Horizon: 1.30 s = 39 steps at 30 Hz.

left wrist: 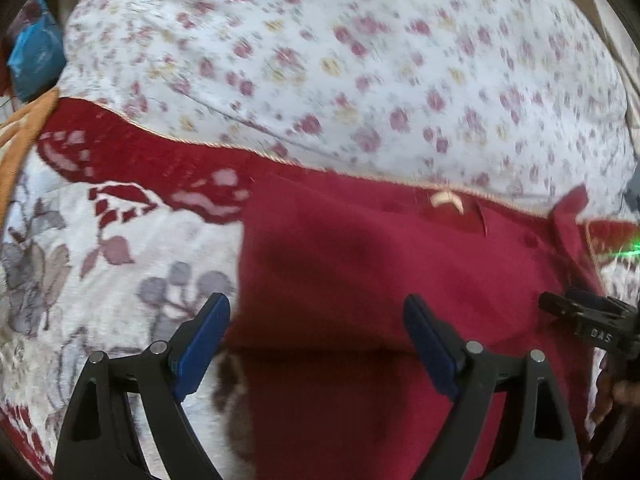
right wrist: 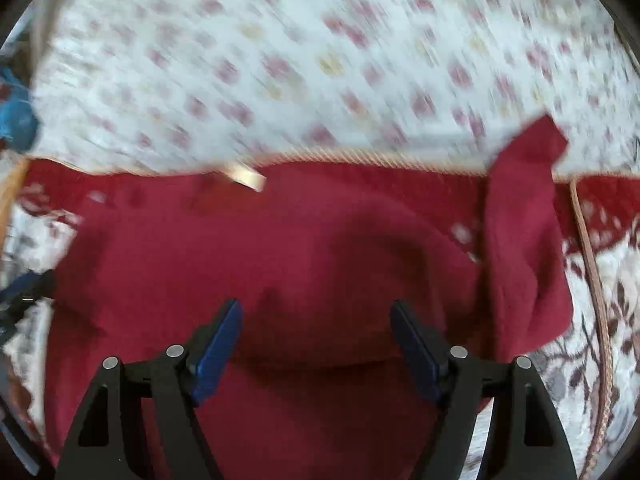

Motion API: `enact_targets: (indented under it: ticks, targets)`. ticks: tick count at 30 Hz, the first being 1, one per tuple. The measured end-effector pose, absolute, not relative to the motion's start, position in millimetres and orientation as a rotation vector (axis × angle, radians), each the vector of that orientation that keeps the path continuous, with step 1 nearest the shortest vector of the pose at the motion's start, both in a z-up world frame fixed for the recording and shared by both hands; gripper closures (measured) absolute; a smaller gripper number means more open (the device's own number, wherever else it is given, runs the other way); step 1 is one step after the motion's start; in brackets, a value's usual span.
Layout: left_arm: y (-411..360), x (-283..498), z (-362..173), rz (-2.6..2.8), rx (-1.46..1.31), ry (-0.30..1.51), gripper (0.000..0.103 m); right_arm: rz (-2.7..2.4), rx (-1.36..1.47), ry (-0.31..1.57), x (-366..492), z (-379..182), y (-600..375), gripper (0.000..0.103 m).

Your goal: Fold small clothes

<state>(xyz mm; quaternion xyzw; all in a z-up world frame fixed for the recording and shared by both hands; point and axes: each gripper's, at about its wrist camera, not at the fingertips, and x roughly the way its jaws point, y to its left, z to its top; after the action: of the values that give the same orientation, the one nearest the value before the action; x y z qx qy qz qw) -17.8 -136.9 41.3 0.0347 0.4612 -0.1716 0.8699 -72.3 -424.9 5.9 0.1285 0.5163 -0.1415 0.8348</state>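
Note:
A dark red small garment (left wrist: pixel 360 264) lies spread on a patterned blanket; it also fills the right wrist view (right wrist: pixel 304 248), with a white neck label (right wrist: pixel 248 178) at its far edge and a sleeve (right wrist: pixel 524 216) folded up at the right. My left gripper (left wrist: pixel 318 328) is open and empty above the garment's left edge. My right gripper (right wrist: pixel 316 332) is open and empty above the garment's middle. The right gripper shows at the right edge of the left wrist view (left wrist: pixel 576 312). The left gripper shows at the left edge of the right wrist view (right wrist: pixel 24 288).
A white blanket with grey and red leaf patterns (left wrist: pixel 100 280) lies under the garment. A white sheet with small pink flowers (left wrist: pixel 360 60) lies beyond it. A blue object (left wrist: pixel 36 56) sits at the far left. A corded trim (right wrist: pixel 596 300) runs along the right.

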Motion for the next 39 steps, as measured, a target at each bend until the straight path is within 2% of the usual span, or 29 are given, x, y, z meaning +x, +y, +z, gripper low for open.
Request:
enact_targets:
  ticks: [8, 15, 20, 23, 31, 39]
  targets:
    - [-142.0, -17.0, 32.4, -0.337, 0.109, 0.98, 0.016, -0.417, 0.342, 0.939, -96.7, 60.2, -491.9, 0.021]
    - [-138.4, -18.7, 45.8, -0.381, 0.04, 0.962, 0.015, -0.403, 0.439, 0.962, -129.6, 54.3, -505.8, 0.02]
    - [-143.4, -32.7, 52.5, -0.44, 0.038, 0.935, 0.015, -0.391, 0.555, 0.848, -155.7, 48.6, -505.3, 0.017]
    - [-149.3, -39.5, 52.1, -0.448, 0.061, 0.899, 0.015, -0.371, 0.616, 0.865, -154.1, 42.0, -510.3, 0.017]
    - [-163.0, -41.7, 52.5, -0.501, 0.063, 0.89, 0.015, -0.418, 0.506, 0.854, -152.1, 44.9, -511.4, 0.017]
    - [-154.8, -31.8, 47.7, -0.483, 0.049, 0.912, 0.015, -0.546, 0.474, 0.846, -124.2, 50.6, -562.5, 0.014]
